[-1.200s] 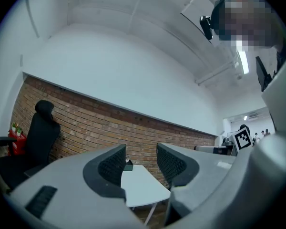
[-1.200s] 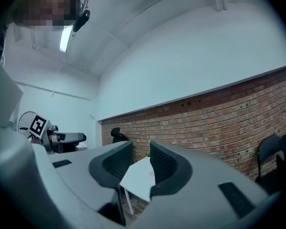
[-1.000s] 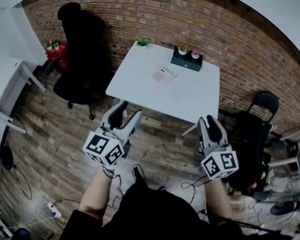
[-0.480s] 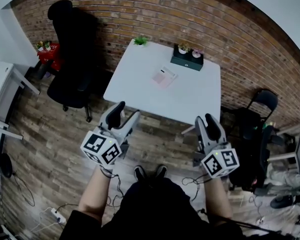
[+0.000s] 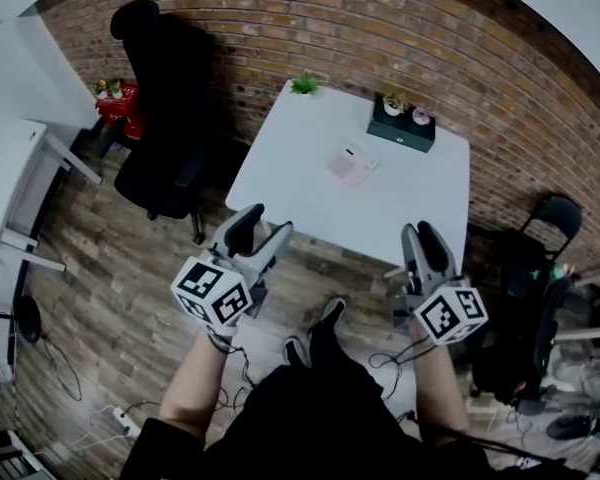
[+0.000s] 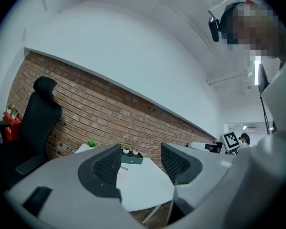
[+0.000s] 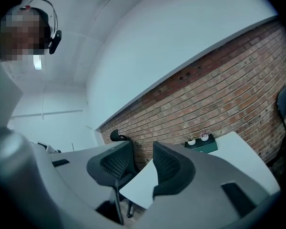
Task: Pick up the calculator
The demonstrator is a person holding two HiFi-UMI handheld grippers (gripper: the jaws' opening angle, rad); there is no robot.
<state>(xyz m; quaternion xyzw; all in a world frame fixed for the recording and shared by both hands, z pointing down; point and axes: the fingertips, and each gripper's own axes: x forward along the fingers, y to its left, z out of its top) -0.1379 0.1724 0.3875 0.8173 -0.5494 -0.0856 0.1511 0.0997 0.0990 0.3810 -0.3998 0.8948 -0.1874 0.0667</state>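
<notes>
Head view has the flat, pale pink rectangular calculator (image 5: 353, 164) lying near the middle of the white square table (image 5: 280, 173). A dark green box carrying two small pots (image 5: 401, 128) sits at its 1 o'clock and a small green plant (image 5: 303, 85) at its 11 o'clock. Both tools are short of the table's near edge, well apart from the calculator: the left gripper (image 5: 267, 222), at its 7 o'clock, has its jaws spread wide around nothing, and the right gripper (image 5: 420, 233), at its 5 o'clock, has fairly wide jaws that are closing, also empty.
</notes>
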